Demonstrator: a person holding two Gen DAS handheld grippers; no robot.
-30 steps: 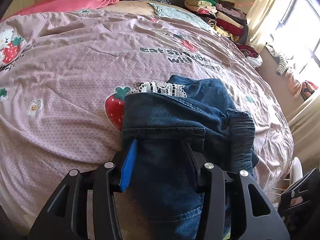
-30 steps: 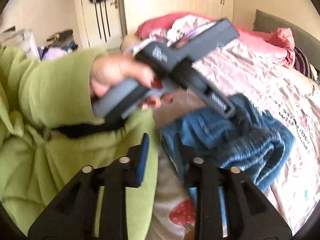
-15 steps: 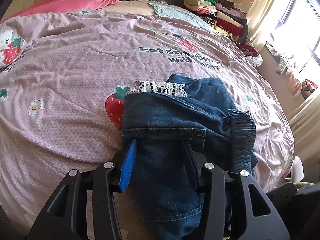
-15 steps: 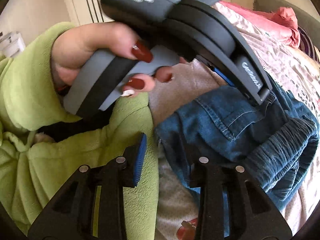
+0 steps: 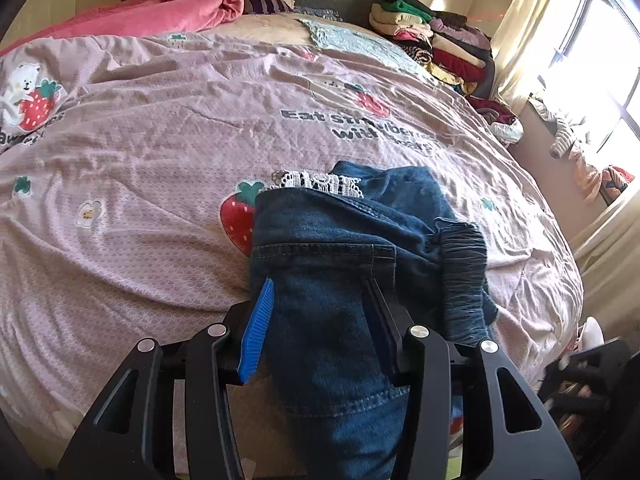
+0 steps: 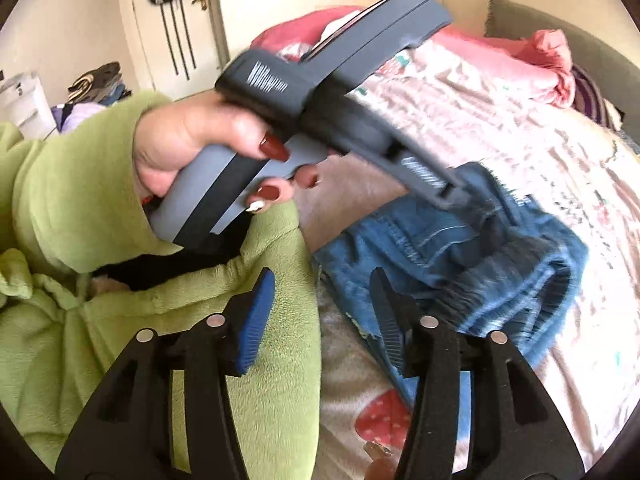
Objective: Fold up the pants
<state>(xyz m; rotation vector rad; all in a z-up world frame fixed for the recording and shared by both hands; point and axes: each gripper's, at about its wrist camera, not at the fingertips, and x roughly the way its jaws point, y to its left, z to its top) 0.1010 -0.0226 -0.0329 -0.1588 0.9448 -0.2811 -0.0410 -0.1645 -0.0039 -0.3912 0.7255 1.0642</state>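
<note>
The small dark-blue denim pants (image 5: 352, 240) lay bunched on my pale pink bedspread printed with strawberries and bears (image 5: 160, 152), at about six o'clock in the left wrist view, close to the near edge of the bed. A strip of white lace trim (image 5: 316, 182) showed along their far fold, and the gathered elastic waistband (image 5: 464, 276) sat at roughly four o'clock of the heap. One denim layer ran back toward me between the two fingers of my left gripper (image 5: 320, 312) — the blue pad (image 5: 256, 332) on one side, the black finger on the other — and the cloth filled the gap; I took it as pinched there, with the fabric hanging from the hold.

In the right wrist view my left hand (image 6: 192, 148), in a fuzzy green sleeve (image 6: 72, 184), wrapped the grey handle of that tool at ten o'clock, its nose down on the denim. My right gripper (image 6: 324, 312) was at six o'clock, jaws opening, with only green fleece and bedspread showing in the gap — the edge of the pants lay just beside its right finger.

Farther out, a rumpled pink blanket (image 5: 160, 12) sat at eleven o'clock and a stack of folded clothes (image 5: 432, 36) at one o'clock.
</note>
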